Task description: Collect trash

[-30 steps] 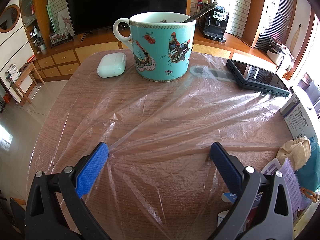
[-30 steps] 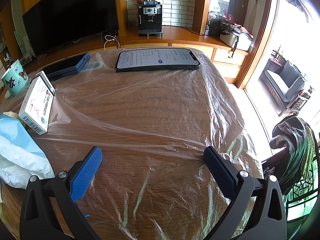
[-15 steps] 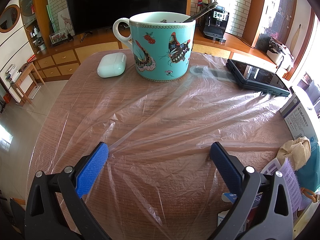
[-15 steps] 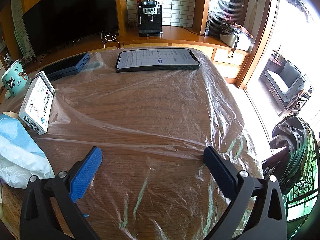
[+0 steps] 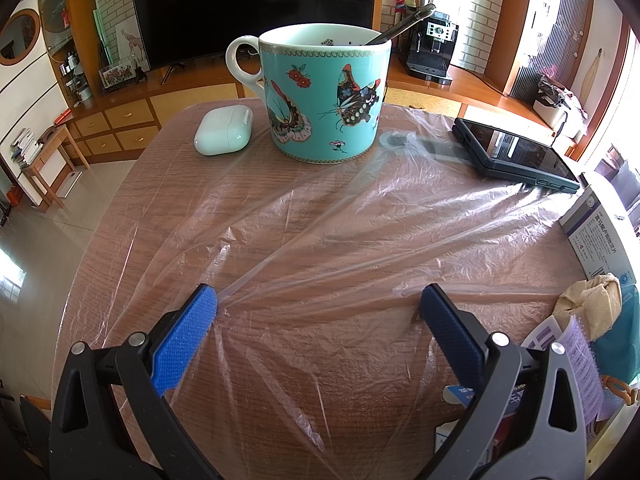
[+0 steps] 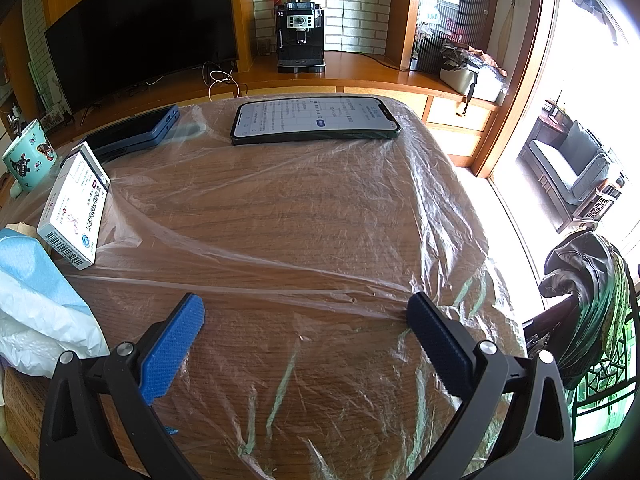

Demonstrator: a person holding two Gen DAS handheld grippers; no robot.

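Both grippers, left (image 5: pixel 318 300) and right (image 6: pixel 304 312), hover with fingers spread, holding nothing, over the clear plastic film (image 5: pixel 340 240) covering the wooden counter (image 5: pixel 132 200); crumpled beige paper (image 5: pixel 588 304) sits half cut off at the right edge.

Wooden table (image 5: pixel 120 240) under clear plastic sheet (image 6: pixel 320 216).

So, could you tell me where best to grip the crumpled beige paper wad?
Probably the crumpled beige paper wad's raised upper folds, coming from above and its open left side, since the box behind and papers in front crowd it. The left tongs are open.
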